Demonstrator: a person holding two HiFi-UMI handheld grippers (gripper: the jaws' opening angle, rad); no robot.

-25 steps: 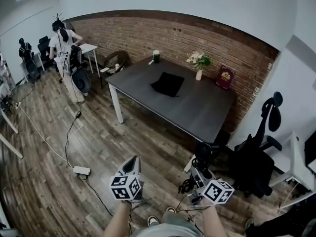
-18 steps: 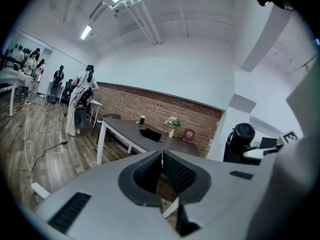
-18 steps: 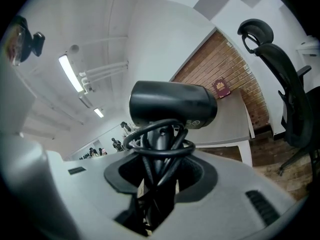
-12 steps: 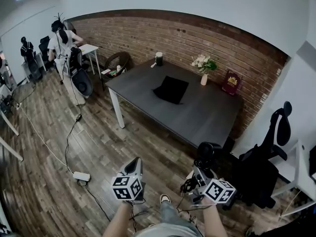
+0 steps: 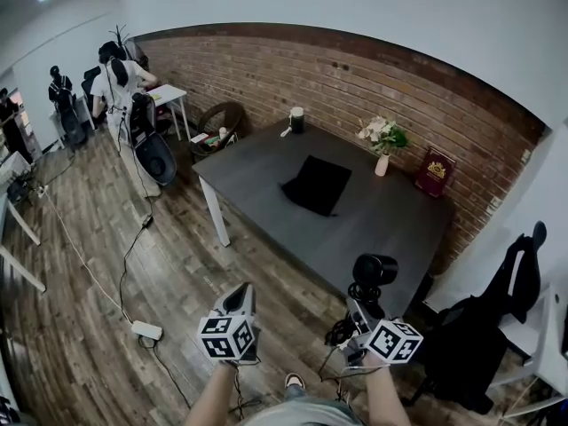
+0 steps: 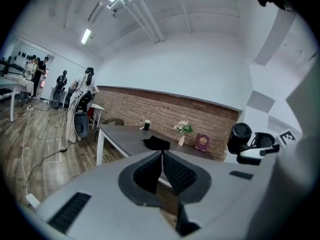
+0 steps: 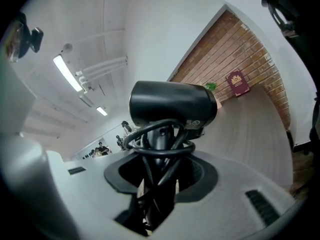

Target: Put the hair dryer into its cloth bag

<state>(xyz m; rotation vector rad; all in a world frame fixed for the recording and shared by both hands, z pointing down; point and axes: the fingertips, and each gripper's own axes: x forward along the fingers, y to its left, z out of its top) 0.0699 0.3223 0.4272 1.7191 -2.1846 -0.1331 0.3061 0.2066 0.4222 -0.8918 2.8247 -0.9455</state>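
A black hair dryer (image 5: 373, 272) with its coiled cord stands up out of my right gripper (image 5: 359, 304), which is shut on its handle; in the right gripper view the hair dryer (image 7: 172, 106) fills the middle, with the cord looped round the handle. The black cloth bag (image 5: 317, 185) lies flat on the dark grey table (image 5: 390, 229), well ahead of both grippers, and shows small as the cloth bag (image 6: 156, 143) in the left gripper view. My left gripper (image 5: 238, 300) is shut and empty, held over the wooden floor to the left of the right one.
On the table's far side stand a cup (image 5: 296, 119), a vase of flowers (image 5: 382, 140) and a red book (image 5: 436, 170) against the brick wall. A black office chair (image 5: 484, 327) is at the right. People and chairs (image 5: 133, 114) are at the back left. A power strip (image 5: 146, 330) with a cable lies on the floor.
Both grippers have come closer to the table together, and the table and bag look larger and nearer in the head view. Neither gripper's jaws have changed.
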